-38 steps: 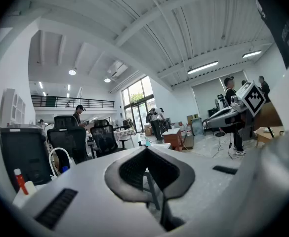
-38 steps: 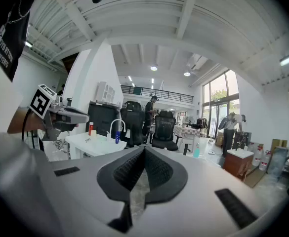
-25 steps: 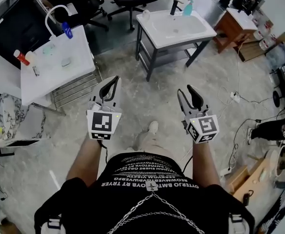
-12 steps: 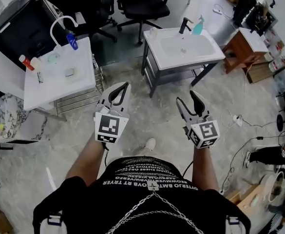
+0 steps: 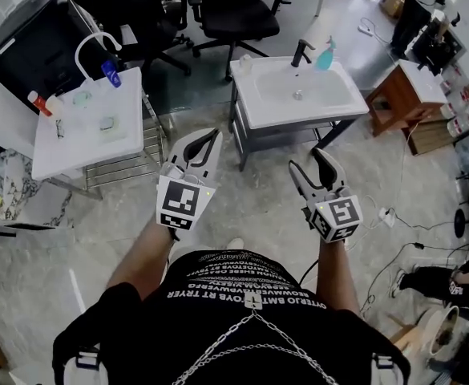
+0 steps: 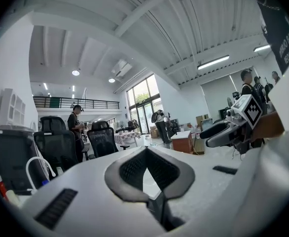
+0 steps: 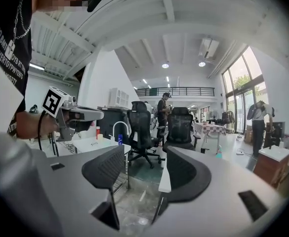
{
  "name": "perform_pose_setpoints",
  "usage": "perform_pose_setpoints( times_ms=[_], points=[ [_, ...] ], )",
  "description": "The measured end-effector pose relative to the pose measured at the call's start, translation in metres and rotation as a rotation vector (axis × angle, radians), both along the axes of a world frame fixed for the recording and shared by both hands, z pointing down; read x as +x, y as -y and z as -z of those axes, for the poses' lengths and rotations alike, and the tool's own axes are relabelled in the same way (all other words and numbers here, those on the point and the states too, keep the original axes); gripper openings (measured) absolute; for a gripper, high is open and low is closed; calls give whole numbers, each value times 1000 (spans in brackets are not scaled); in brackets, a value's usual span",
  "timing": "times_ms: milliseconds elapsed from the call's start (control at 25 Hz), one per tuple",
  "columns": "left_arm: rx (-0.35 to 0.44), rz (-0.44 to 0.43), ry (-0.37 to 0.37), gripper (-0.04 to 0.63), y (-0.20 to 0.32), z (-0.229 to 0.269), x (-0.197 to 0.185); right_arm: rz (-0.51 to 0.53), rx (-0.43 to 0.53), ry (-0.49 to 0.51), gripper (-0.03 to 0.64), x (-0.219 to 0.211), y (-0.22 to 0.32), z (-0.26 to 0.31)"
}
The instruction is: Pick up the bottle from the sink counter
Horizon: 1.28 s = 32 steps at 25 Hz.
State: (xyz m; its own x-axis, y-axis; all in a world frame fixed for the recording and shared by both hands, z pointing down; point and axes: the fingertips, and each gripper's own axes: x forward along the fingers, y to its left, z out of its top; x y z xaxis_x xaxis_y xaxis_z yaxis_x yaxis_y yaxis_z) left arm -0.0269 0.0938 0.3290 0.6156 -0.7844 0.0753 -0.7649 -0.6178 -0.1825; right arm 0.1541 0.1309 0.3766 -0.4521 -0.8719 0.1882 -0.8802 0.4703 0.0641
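Note:
The teal bottle [image 5: 324, 54] stands at the back right of the white sink counter [image 5: 330, 107], beside a black faucet [image 5: 300, 52]. Both grippers hover over the floor, well short of the counter. My left gripper [image 5: 215, 134] is shut and empty, its fingertips touching [image 6: 144, 151]. My right gripper [image 5: 308, 160] points toward the counter with its jaws opening and nothing between them [image 7: 145, 152]. In the right gripper view the counter's white edge [image 7: 165, 179] shows between the jaws, and the small teal bottle [image 7: 218, 153] shows just past the right finger.
A second white table [image 5: 130, 135] with a curved white tap, a blue bottle [image 5: 110, 72] and a red bottle [image 5: 35, 101] stands to the left. Black office chairs [image 5: 234, 10] are behind the sink counter. A wooden cabinet [image 5: 402, 95] and floor cables [image 5: 410, 215] lie to the right.
The person has stepped toward the sink counter, which now sits lower in the head view. The right gripper's jaws have spread wider. The left gripper has risen slightly and stays shut.

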Motion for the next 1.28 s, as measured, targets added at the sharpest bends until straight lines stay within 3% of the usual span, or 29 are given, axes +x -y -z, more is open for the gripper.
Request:
perform_pose_setpoints(
  times_ms=[160,360,560,840,1280],
  points=[
    [-14,36,31,5,-2,-6,-2,18,-16,17,272,11,8,-5],
    [-44,77,17,5,-3,-13,-10,44,-39,38,282,10,15,-13],
    [-83,49,15,5,7,-26,-3,48,-64,59,290,9,17,-24],
    [-79,2,9,6,36,-28,21,12,-72,59,291,29,37,-31],
    [-71,-47,12,5,119,-28,43,6,-46,38,293,30,123,-18]
  ],
)
